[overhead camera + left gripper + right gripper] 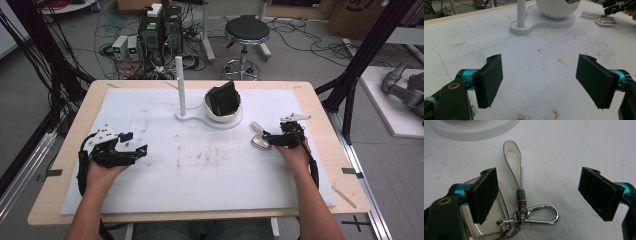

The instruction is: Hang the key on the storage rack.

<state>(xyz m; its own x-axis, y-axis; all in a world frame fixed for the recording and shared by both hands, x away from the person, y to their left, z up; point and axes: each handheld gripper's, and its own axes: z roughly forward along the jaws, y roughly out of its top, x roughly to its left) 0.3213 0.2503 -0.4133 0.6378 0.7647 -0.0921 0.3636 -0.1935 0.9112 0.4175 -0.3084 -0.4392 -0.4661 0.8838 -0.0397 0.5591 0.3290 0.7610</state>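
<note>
While both hands rest low on the desk (pixel 60 165), the right tongs (pixel 267 138) hover over a key fob (pixel 260 143) that lies on the white mat just right of the white stand (pixel 210 119). From the right gripper view the right tongs (pixel 547 192) stand spread wide, released, with nothing between the pads. The fob's silver body (pixel 487 220) sits under and just beside the left-hand pad, though I cannot tell whether the pad touches it. A white strap loop (pixel 512 160) runs away from the fob toward the stand, joined by a small metal collar to a chrome carabiner clip (pixel 541 215), which lies flat on the mat in the gap between the pads.

The left tongs (pixel 131 142) sit well apart from all this, on the left side of the mat. In the left gripper view the left tongs (pixel 539 80) are also wide open, released, holding and touching nothing, with bare, scuffed mat between the pads. Farther off in that view stand the white stand's post (pixel 521 12) and its bowl (pixel 556 8), and beyond them the fob (pixel 606 21) under the other tongs. In the high view, a dark object (pixel 223 99) rests tilted in the bowl.
</note>
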